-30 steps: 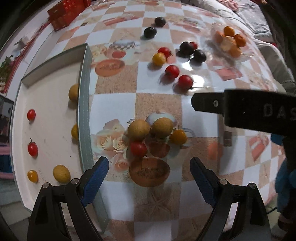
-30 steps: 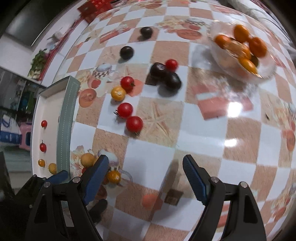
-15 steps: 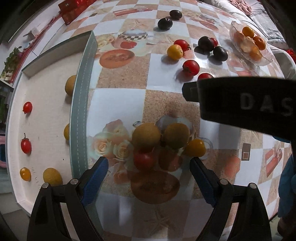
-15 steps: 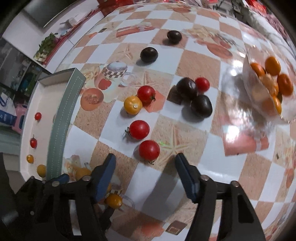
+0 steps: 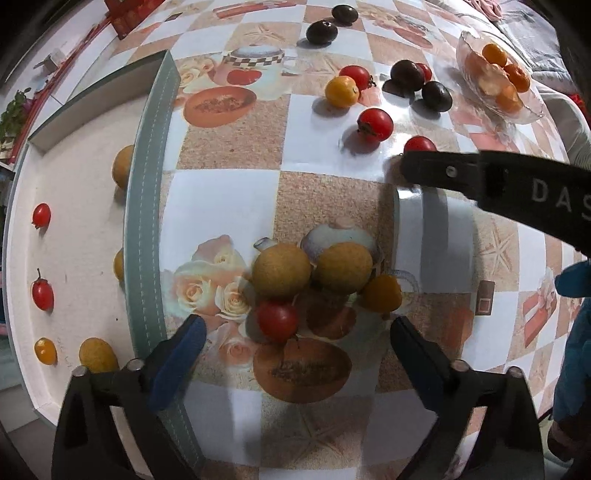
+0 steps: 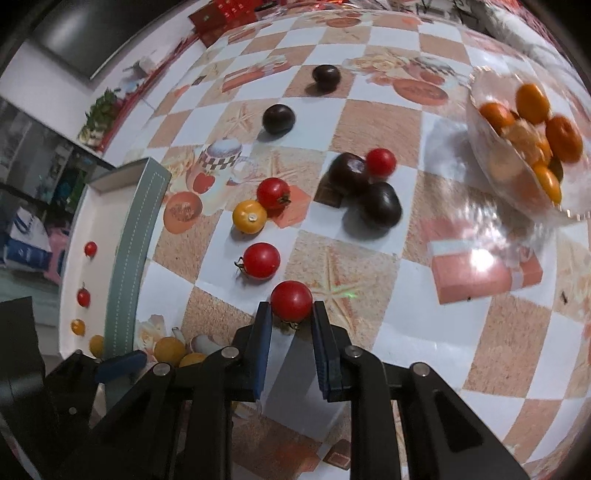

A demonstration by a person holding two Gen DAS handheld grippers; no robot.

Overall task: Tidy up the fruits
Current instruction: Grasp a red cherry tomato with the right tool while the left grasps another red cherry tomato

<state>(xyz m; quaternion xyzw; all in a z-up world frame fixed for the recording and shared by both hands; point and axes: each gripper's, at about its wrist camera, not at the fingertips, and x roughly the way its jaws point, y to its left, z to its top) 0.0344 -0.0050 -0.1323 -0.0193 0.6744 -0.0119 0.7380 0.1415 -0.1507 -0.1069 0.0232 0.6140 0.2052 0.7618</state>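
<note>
One red tomato (image 6: pixel 291 300) was pinched at the tips of the right gripper (image 6: pixel 289 314), on the table (image 6: pixel 369 266) — the tray (image 6: pixel 136 236) was seen well off to its left. The left gripper (image 5: pixel 295 336) was held spread above a fruit cluster (image 5: pixel 314 280).

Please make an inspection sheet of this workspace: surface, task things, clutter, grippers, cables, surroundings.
Surface: table under a glossy checkered cloth with printed pictures.
Job's things: white tray holding small red and yellow fruits; loose red tomatoes, yellow tomato and dark plums on the cloth; brown-yellow round fruits grouped below the left gripper.
Clutter: glass bowl of orange fruits; red box at the far edge.
Grippers: right gripper closed on a red tomato, jaws have just been closing; left gripper open, empty.
Cables: nothing seen.
Surroundings: green plant, dim room.
</note>
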